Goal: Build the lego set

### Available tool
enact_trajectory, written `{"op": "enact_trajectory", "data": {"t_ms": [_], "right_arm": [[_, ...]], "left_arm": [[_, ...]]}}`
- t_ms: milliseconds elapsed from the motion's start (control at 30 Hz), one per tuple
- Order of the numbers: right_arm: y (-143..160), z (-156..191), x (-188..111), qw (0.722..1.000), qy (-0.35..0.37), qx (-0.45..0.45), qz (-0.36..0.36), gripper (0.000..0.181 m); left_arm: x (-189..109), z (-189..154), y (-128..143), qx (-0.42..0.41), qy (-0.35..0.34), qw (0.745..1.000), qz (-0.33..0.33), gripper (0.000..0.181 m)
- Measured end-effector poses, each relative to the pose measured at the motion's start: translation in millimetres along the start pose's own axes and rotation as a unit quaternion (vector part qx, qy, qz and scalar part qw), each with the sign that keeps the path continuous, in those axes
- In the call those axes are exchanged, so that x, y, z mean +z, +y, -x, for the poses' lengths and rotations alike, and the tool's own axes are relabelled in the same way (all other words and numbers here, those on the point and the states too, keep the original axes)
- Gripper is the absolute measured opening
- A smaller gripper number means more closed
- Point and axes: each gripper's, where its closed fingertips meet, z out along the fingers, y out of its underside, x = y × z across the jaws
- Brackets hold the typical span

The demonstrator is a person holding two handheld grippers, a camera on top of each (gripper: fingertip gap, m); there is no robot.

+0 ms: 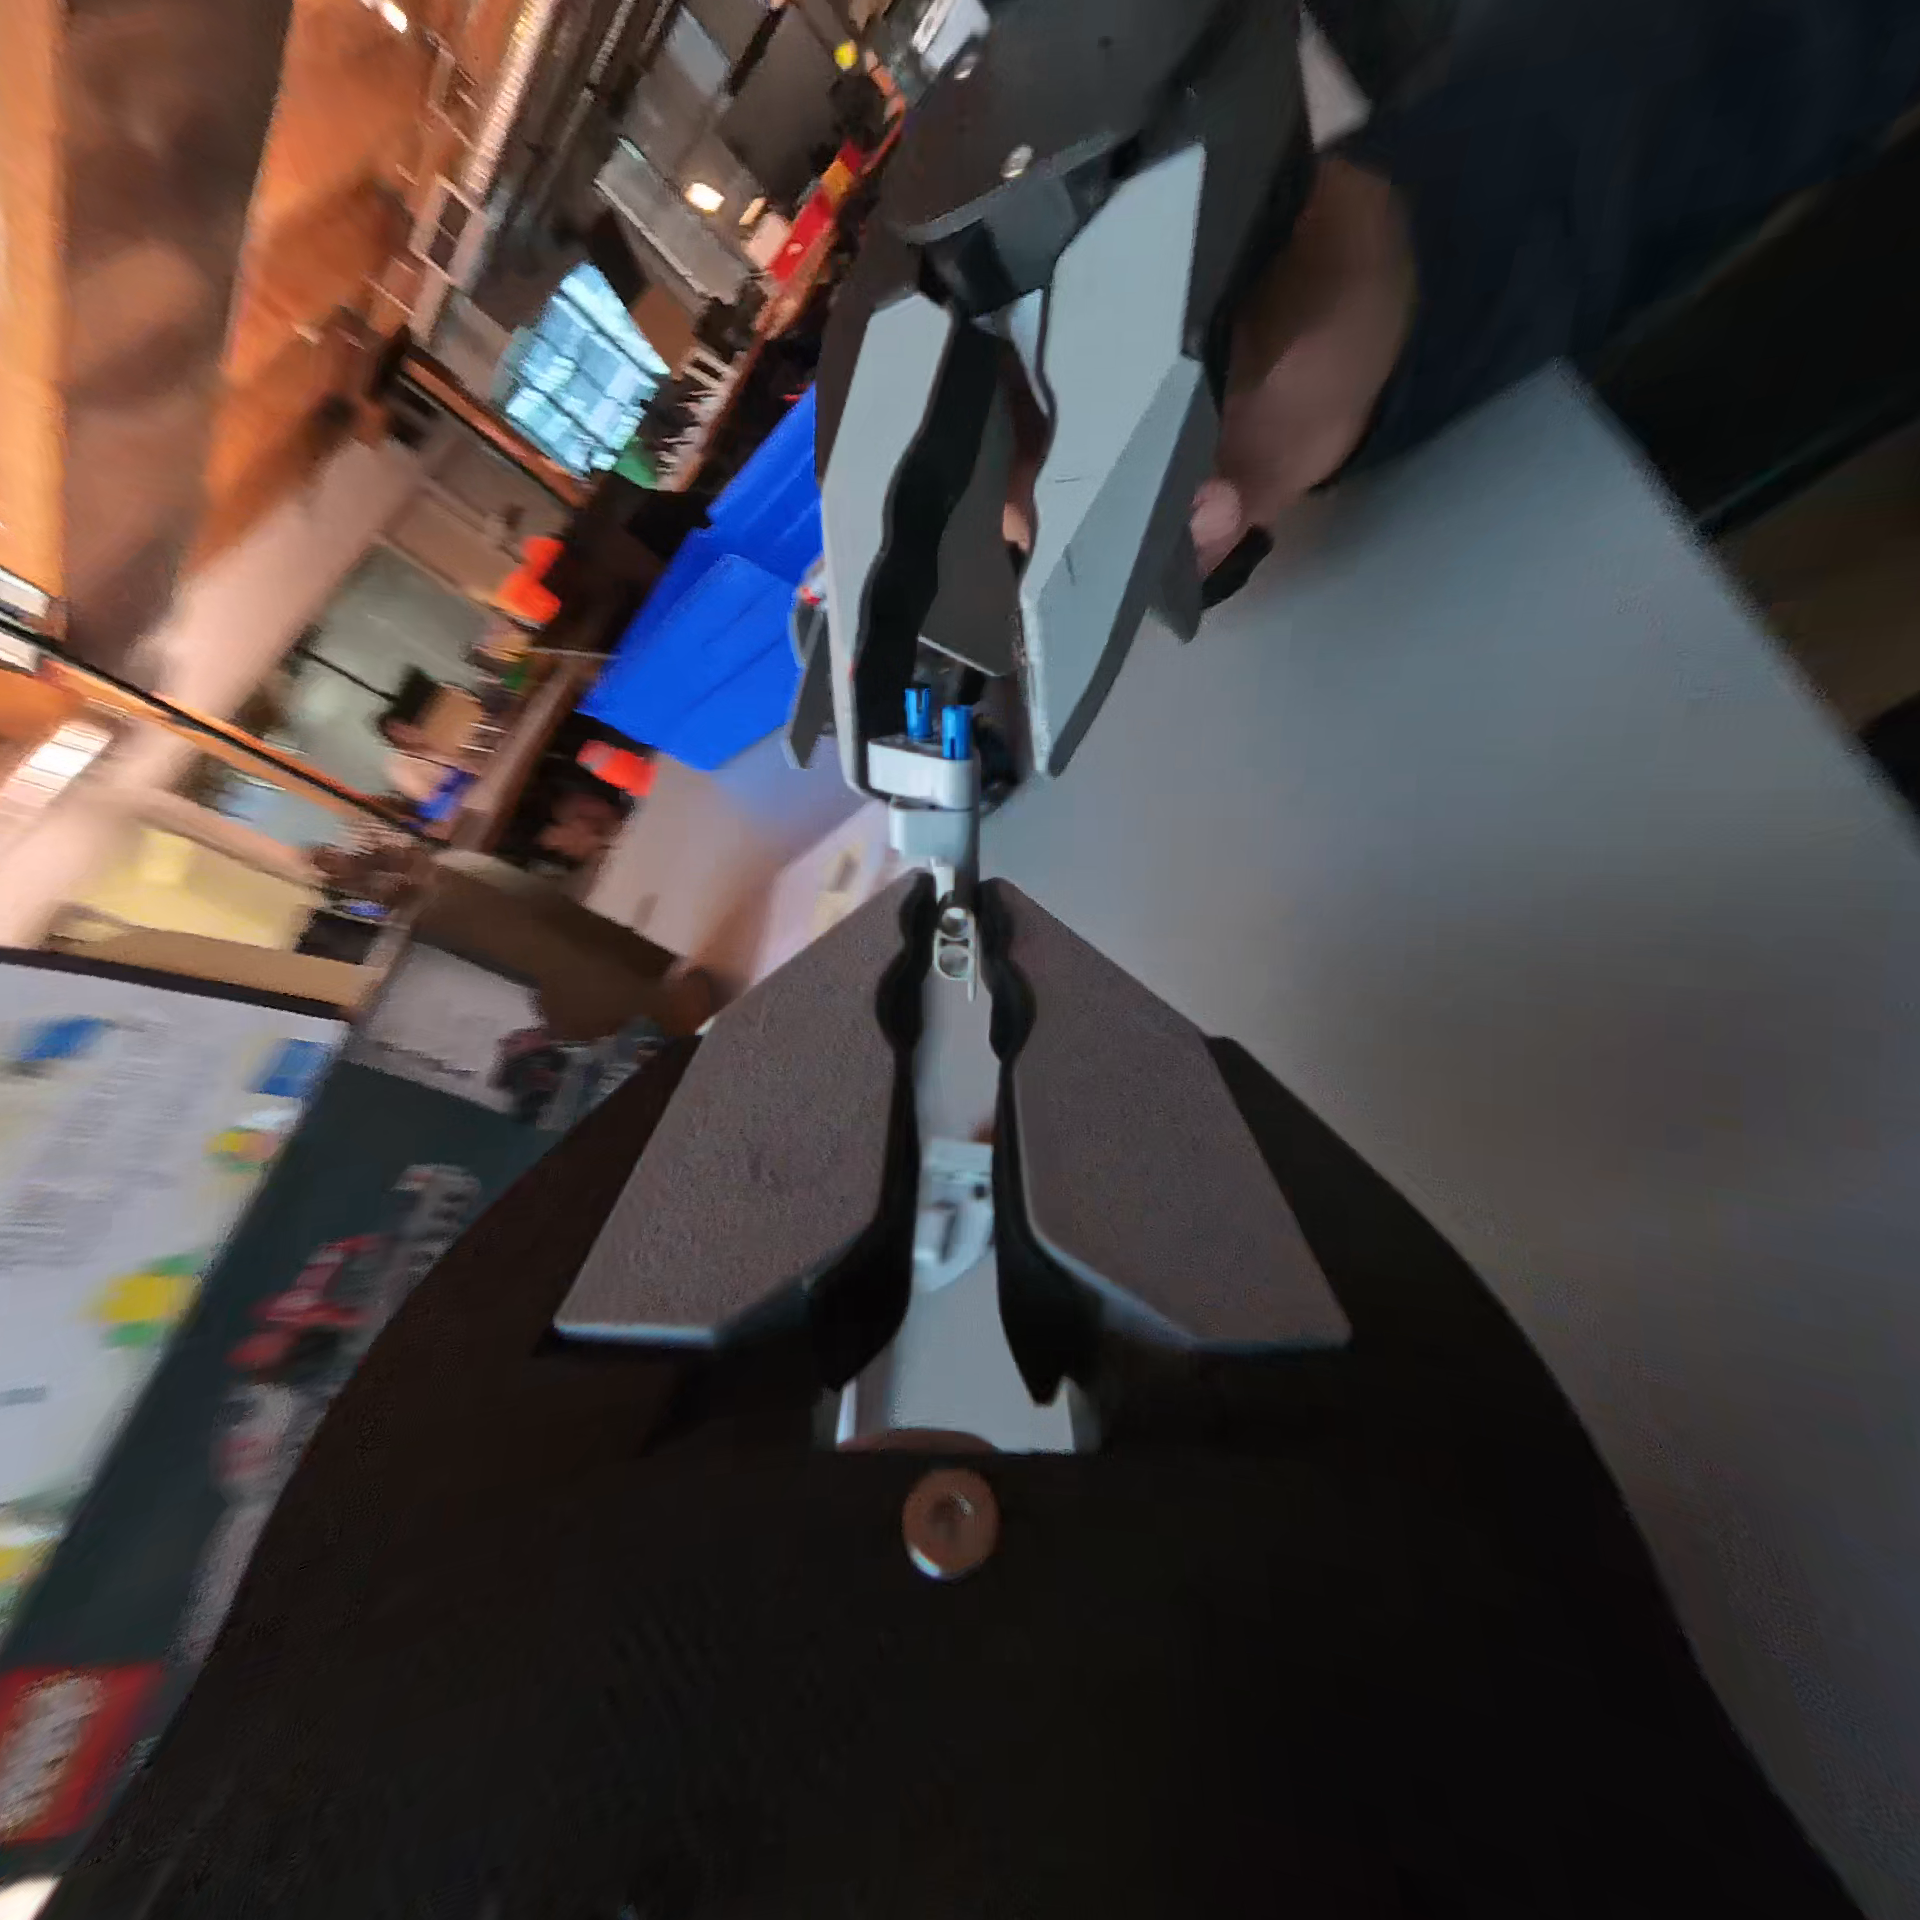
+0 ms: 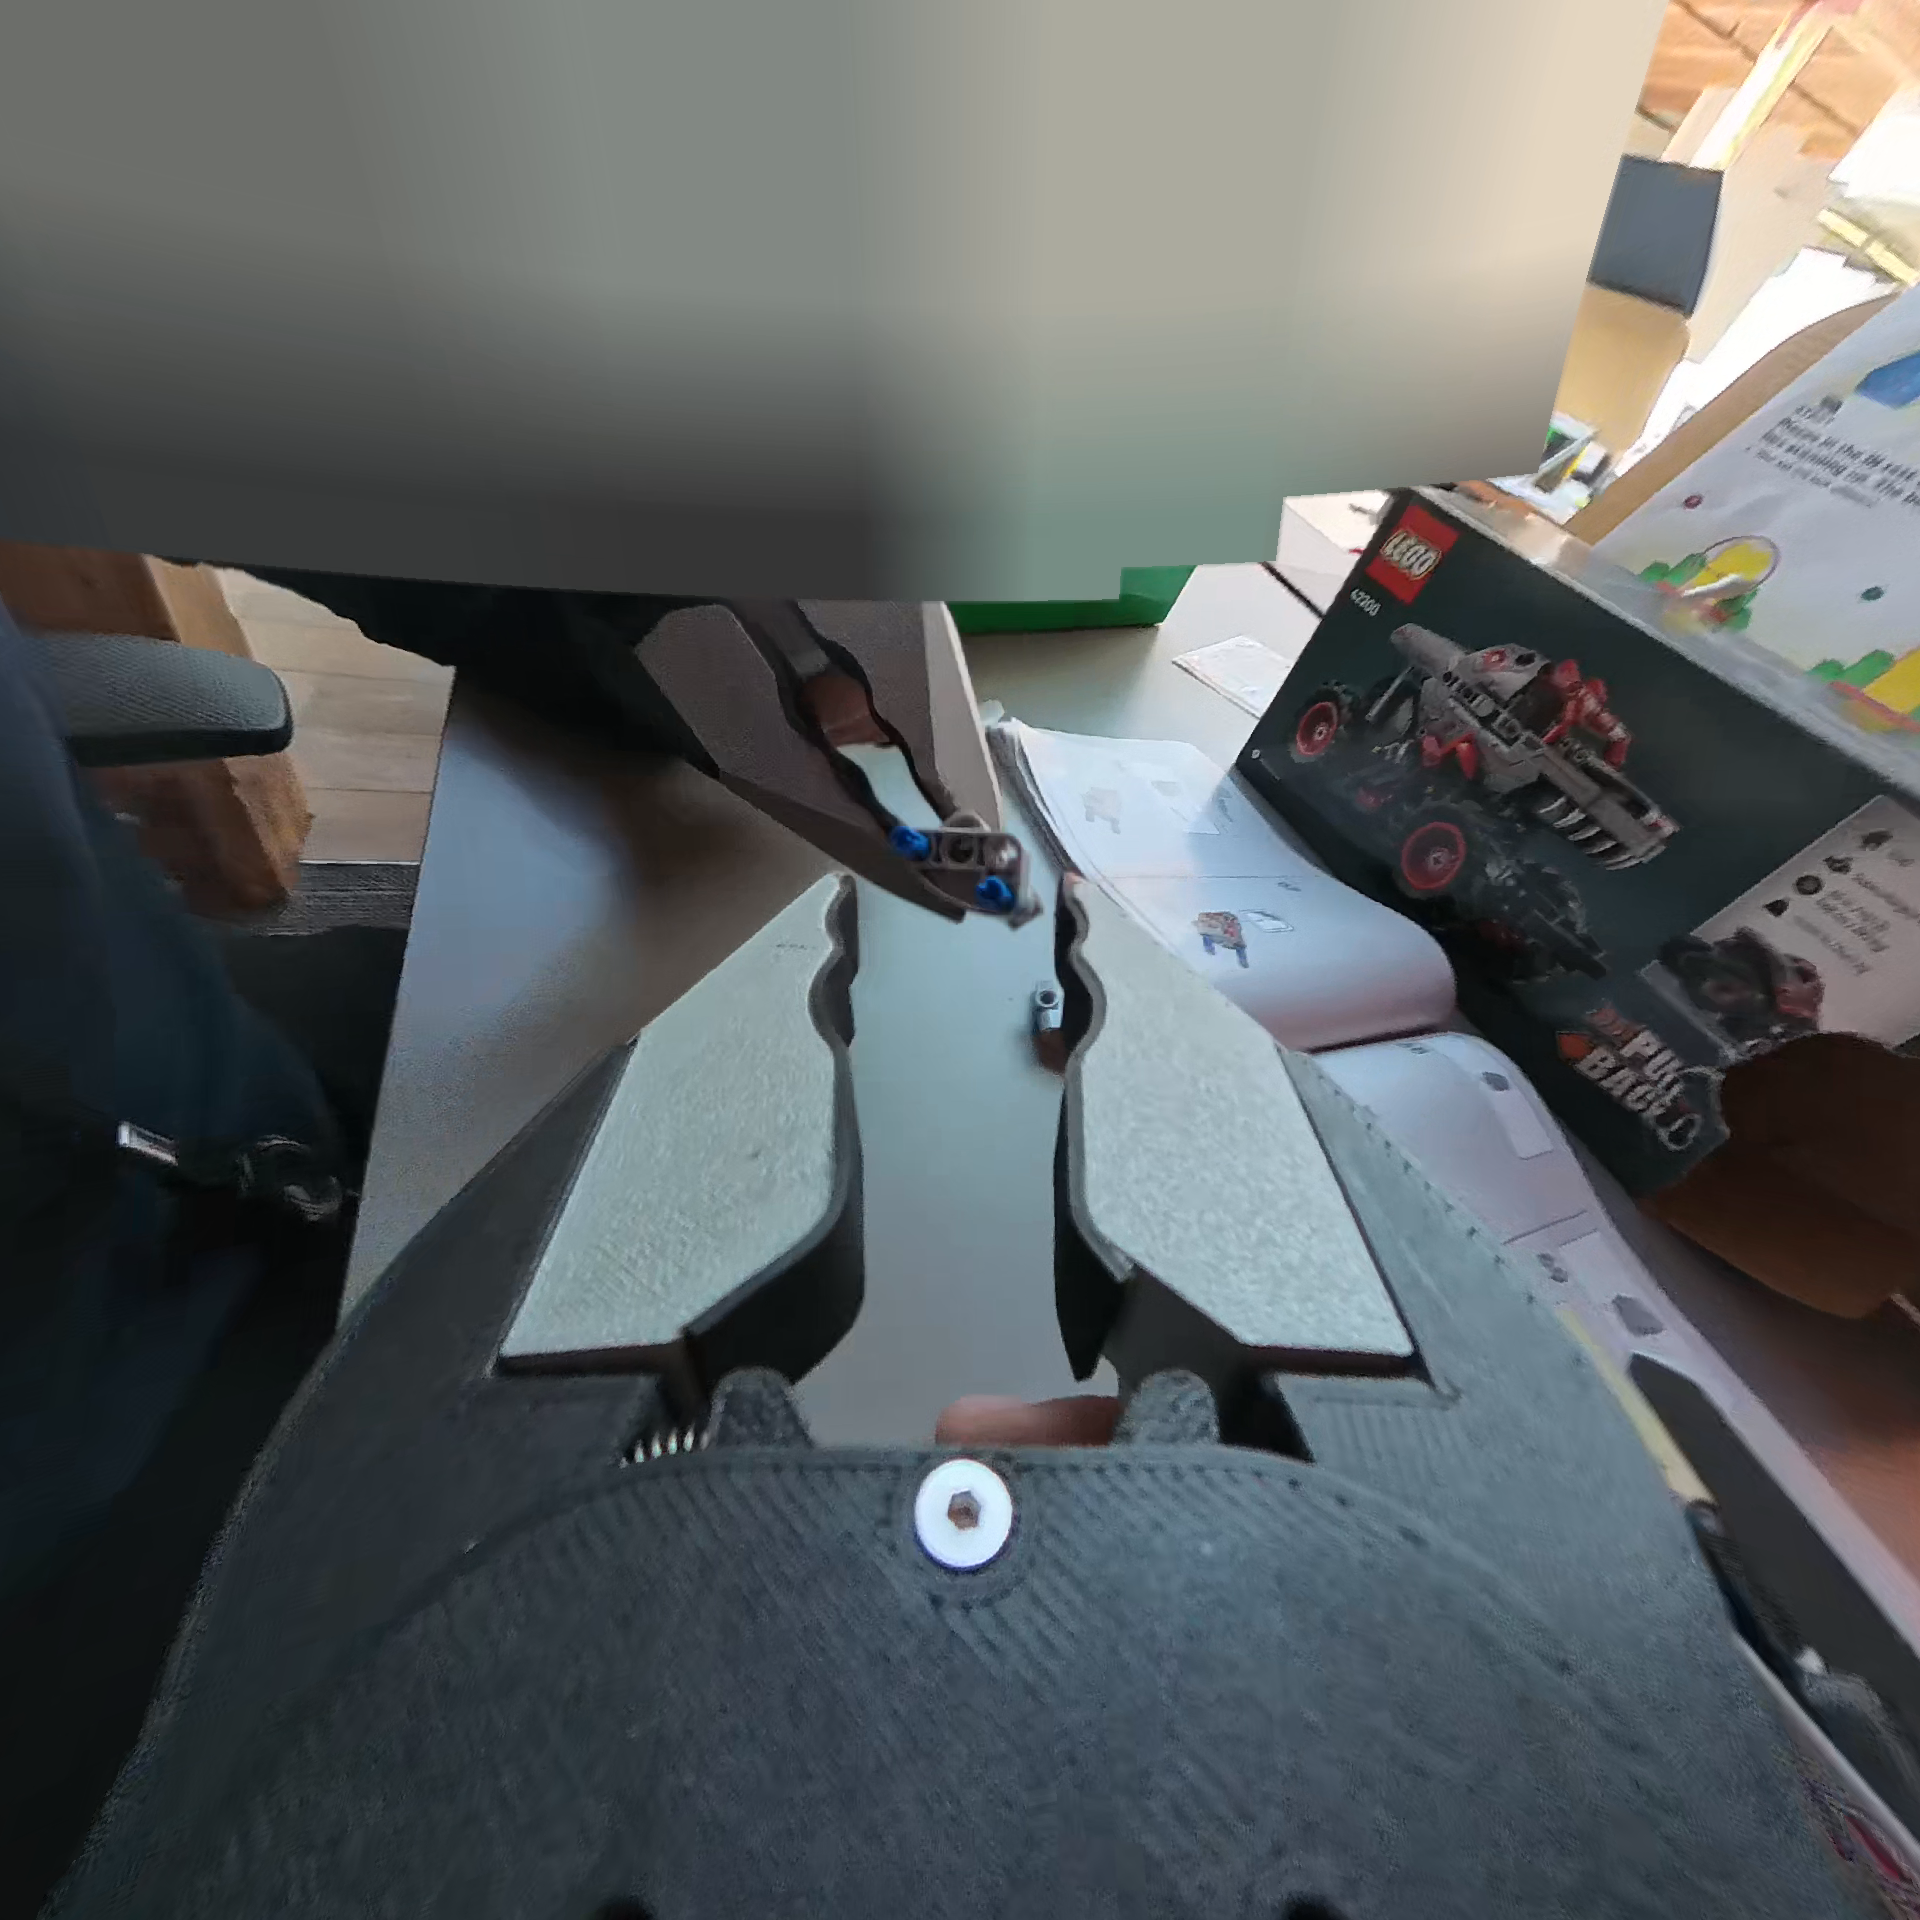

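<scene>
My left gripper (image 1: pixel 951 914) is shut on a grey lego beam (image 1: pixel 932 774) that carries two blue pins (image 1: pixel 935 717) at its far end. The beam is held above the grey table (image 1: pixel 1455 935). My right gripper (image 1: pixel 956 769) comes in from the top of the left wrist view, open, its fingers either side of the beam's pinned end. In the right wrist view my right gripper (image 2: pixel 956 899) is open and empty, just short of the beam (image 2: pixel 971 852) held by the left gripper (image 2: pixel 961 868). A small grey connector (image 2: pixel 1044 1008) lies on the table beside the right finger.
An open instruction booklet (image 2: pixel 1195 852) lies on the table (image 2: pixel 623 935) to the right. The dark lego box (image 2: pixel 1558 831) stands behind it, also in the left wrist view (image 1: pixel 312 1299). A chair armrest (image 2: pixel 177 696) is off the table's left edge. Blue bins (image 1: pixel 727 623) stand far behind. The tips of both grippers are at nearly the same place.
</scene>
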Motion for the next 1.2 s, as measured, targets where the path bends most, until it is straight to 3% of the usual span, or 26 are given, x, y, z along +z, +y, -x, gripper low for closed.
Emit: {"op": "enact_trajectory", "data": {"t_ms": [67,133,267,400,500,767,1067,1200], "right_arm": [[2.8,0.9,2.2,1.000,-0.015,0.026,0.004,0.042],[2.3,4.4,3.8,0.999,-0.033,0.042,0.001,0.038],[-5.7,6.9,1.3,0.997,-0.047,0.058,-0.023,0.035],[-13.7,12.4,-1.2,0.988,-0.092,0.116,-0.050,0.031],[-4.9,19.9,3.4,0.986,-0.113,0.118,-0.029,0.026],[-9.3,27.3,7.5,0.985,-0.144,0.078,-0.059,0.019],[-9.7,25.8,10.8,0.985,-0.144,0.070,-0.070,0.016],[-12.5,25.0,9.6,0.985,-0.139,0.063,-0.077,0.016]], "left_arm": [[-3.4,4.4,-0.9,0.087,-0.042,0.995,0.024,0.005],[-5.2,7.2,1.8,0.213,-0.088,0.971,0.066,0.004],[-7.1,7.9,-4.5,0.441,-0.166,0.875,0.112,0.004],[-8.6,4.6,-22.6,0.504,-0.196,0.837,0.088,0.004],[-8.7,2.2,-28.3,0.537,-0.204,0.815,0.080,0.004],[-17.8,3.5,-30.5,0.535,-0.214,0.814,0.073,0.005],[-20.6,2.3,-26.4,0.489,-0.208,0.844,0.069,0.006],[-21.0,2.1,-24.9,0.485,-0.215,0.845,0.066,0.006]]}}
